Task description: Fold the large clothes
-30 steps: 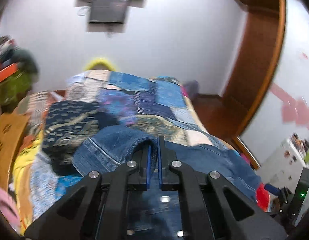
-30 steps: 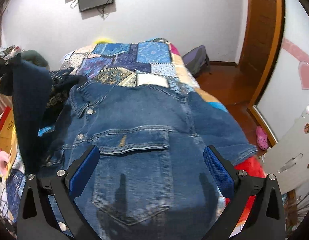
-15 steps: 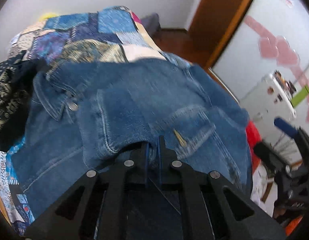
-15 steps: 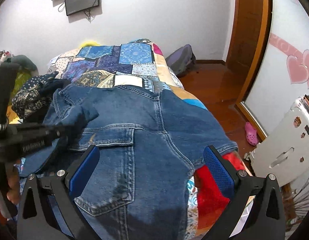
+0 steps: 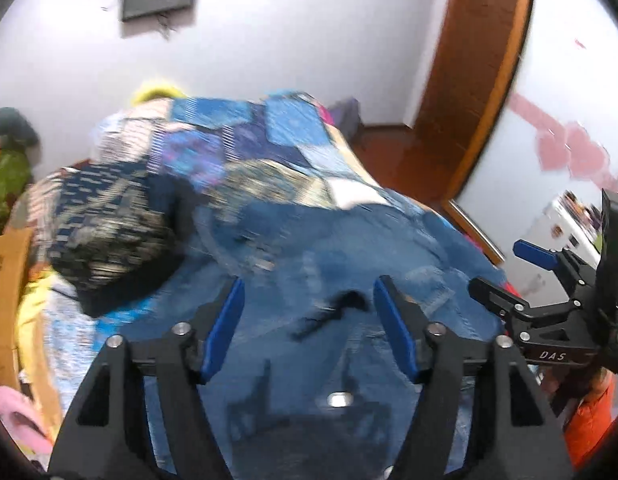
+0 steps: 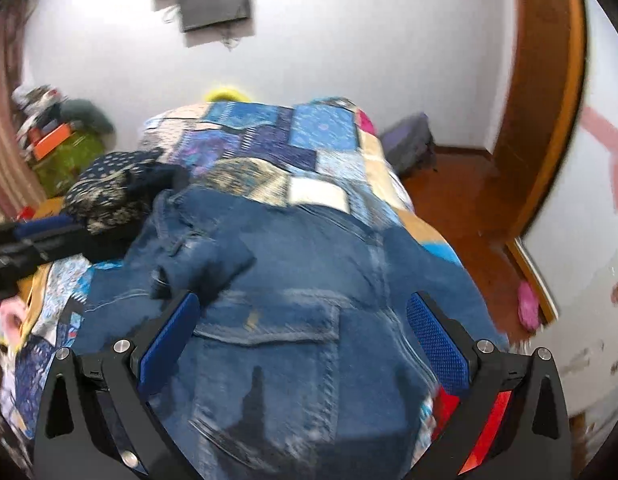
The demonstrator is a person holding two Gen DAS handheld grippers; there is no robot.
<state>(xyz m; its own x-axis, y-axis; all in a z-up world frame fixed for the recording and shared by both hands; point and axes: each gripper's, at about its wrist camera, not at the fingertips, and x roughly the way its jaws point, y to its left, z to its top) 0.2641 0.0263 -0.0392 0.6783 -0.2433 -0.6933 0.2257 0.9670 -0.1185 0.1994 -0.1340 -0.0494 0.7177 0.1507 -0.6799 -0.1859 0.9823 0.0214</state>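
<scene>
A blue denim jacket (image 6: 309,280) lies spread on the patchwork bed, chest pocket up, with a sleeve (image 6: 205,260) folded across its left side. It fills the lower half of the left wrist view (image 5: 349,272), which is blurred. My left gripper (image 5: 309,300) is open and empty above the jacket. My right gripper (image 6: 303,316) is open and empty over the pocket; it also shows at the right edge of the left wrist view (image 5: 505,276).
A patchwork quilt (image 6: 269,140) covers the bed. A dark patterned garment pile (image 6: 113,192) lies left of the jacket. A red item (image 6: 445,404) sits at the bed's near right corner. Wooden floor (image 6: 461,200) and a door frame are to the right.
My left gripper opened and let go of the denim sleeve, which now lies folded across the jacket. The left gripper then pulled back. The right gripper stayed open.
</scene>
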